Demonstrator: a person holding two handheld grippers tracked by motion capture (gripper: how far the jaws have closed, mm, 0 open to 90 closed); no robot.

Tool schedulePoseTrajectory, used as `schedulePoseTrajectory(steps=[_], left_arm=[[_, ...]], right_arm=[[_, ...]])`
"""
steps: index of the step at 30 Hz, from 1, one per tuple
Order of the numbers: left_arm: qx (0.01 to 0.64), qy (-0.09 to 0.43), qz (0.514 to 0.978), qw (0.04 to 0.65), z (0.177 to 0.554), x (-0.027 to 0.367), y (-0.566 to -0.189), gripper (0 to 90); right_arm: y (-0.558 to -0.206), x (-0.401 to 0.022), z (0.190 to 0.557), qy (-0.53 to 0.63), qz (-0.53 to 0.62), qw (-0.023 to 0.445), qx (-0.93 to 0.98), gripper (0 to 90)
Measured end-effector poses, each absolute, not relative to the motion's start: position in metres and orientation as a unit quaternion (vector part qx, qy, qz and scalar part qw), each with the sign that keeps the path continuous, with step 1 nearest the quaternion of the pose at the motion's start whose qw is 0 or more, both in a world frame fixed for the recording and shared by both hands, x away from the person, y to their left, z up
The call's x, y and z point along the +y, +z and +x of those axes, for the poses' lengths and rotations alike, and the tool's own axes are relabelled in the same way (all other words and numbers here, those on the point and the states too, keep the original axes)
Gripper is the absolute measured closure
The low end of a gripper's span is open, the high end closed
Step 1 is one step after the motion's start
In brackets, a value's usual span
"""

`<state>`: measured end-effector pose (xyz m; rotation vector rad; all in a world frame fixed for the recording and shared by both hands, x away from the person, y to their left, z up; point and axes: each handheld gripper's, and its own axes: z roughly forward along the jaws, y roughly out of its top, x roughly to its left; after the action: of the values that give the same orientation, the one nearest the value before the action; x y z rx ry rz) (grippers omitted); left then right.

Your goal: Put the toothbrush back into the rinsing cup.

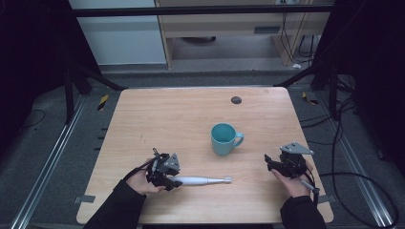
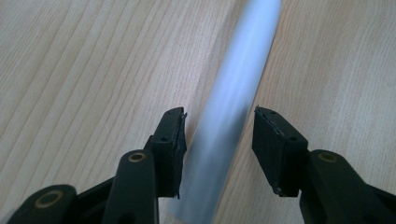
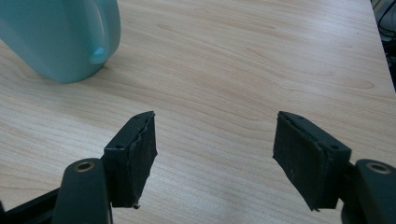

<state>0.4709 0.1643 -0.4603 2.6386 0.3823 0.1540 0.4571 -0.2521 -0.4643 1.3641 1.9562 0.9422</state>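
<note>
High view: left tool (image 1: 173, 180) sits at the near-left of the tabletop (image 1: 157, 114), over the thick handle end of a white electric toothbrush (image 1: 200, 180) lying flat w/ its head pointing right. Left gripper view shows the toothbrush handle (image 2: 233, 116) between the pads, one pad (image 2: 173, 140) just beside it, the other w/ a small gap, so the jaws are open around it, not yet clamped. Right tool (image 1: 279, 164) hovers near-right, jaws spread wide, holding nothing; teal mug (image 1: 223, 138) stands upright mid-table, well apart from the brush, seen at upper left in the right gripper view (image 3: 65, 37). Step looks like the grasp on the handle. Next: close squarely on the handle, then lift, prob. toward the mug.
</note>
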Motion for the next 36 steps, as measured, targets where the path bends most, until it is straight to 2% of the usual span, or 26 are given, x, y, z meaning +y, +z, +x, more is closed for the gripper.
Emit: schedulePoseTrajectory(steps=[15, 21, 36], left_arm=[[0.131, 0.039, 0.966, 0.218, 0.473, 0.160, -0.466, 59.0], [0.130, 0.032, 0.967, 0.216, 0.472, 0.160, -0.468, 64.4], [0.154, 0.033, 0.964, 0.213, 0.464, 0.179, -0.468, 65.3]], right_arm=[[-0.465, -0.252, 0.458, 0.348, 0.509, 0.282, 0.735, 30.3], [-0.465, -0.252, 0.458, 0.347, 0.511, 0.281, 0.734, 30.4], [-0.465, -0.252, 0.457, 0.345, 0.509, 0.282, 0.736, 30.9]])
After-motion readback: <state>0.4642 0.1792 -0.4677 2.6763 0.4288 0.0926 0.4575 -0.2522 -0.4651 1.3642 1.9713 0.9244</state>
